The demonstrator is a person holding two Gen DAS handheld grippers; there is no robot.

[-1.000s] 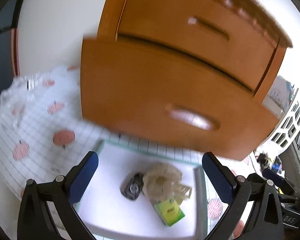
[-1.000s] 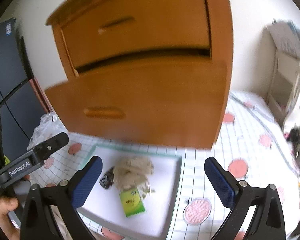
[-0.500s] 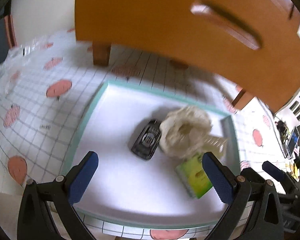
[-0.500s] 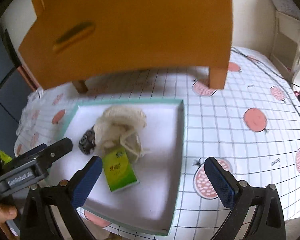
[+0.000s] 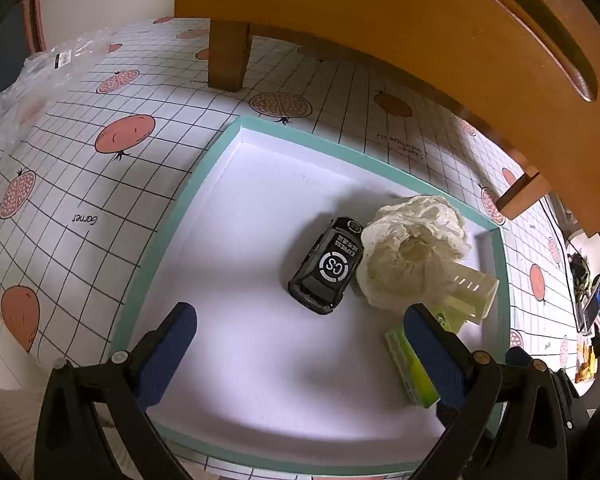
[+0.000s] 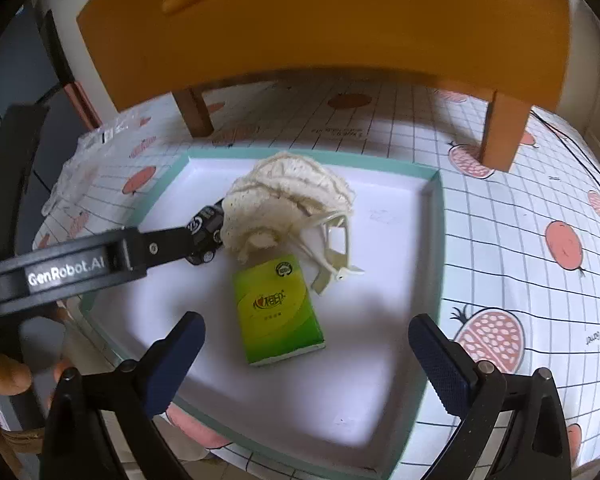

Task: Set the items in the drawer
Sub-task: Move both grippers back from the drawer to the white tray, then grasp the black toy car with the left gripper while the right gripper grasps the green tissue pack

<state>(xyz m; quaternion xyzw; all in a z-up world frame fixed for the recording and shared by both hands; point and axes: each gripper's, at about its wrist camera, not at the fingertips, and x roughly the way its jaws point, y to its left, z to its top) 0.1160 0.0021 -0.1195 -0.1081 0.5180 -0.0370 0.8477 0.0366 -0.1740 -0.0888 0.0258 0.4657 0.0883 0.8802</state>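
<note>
A white tray with a teal rim [image 5: 172, 216] [image 6: 432, 240] lies on the table below the pulled-out wooden drawer [image 5: 440, 40] [image 6: 320, 20]. In the tray are a black toy car [image 5: 328, 266] [image 6: 204, 226], a cream crocheted cloth [image 5: 412, 252] [image 6: 288, 196], a pale plastic clip [image 5: 474, 292] [image 6: 332, 256] and a green packet [image 6: 278, 312] [image 5: 410, 368]. My left gripper [image 5: 300, 354] hangs open above the tray, near the car. My right gripper [image 6: 306, 354] is open too, straddling the near end of the green packet from above.
The drawer unit stands on wooden legs [image 5: 228, 56] [image 6: 500, 132] behind the tray. A crumpled clear plastic bag [image 5: 32, 80] [image 6: 76, 172] lies at the table's left. A hand [image 6: 0, 376] grips the left tool. A grid-and-fruit tablecloth [image 6: 540, 248] covers the table.
Both grippers have tilted down from the drawer front and come closer to the tray. The items now fill the views; both stay open and empty.
</note>
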